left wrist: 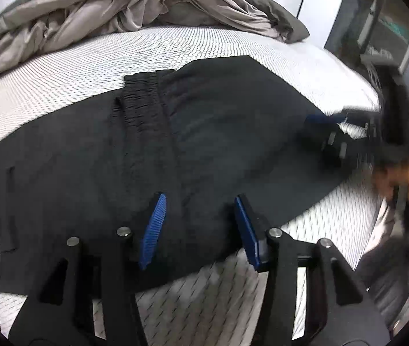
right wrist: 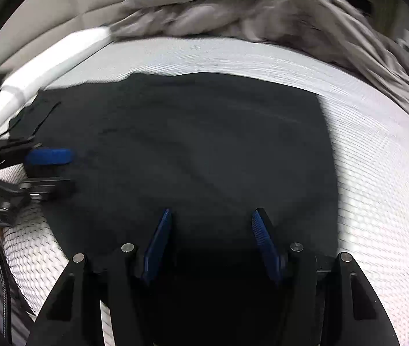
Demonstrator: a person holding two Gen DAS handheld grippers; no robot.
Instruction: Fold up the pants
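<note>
Both the left tool and right tool hover released over the black pants, whose slack twelve-o'clock edge could bunch if pinched unevenly.

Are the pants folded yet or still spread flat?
Folded at least once: the pants lie flat on the mattress, their waistband lying across the middle on top of other fabric.

A rumpled grey duvet lies heaped on the white mattress.

Left tongs and right tongs gape, angled downward.
</note>
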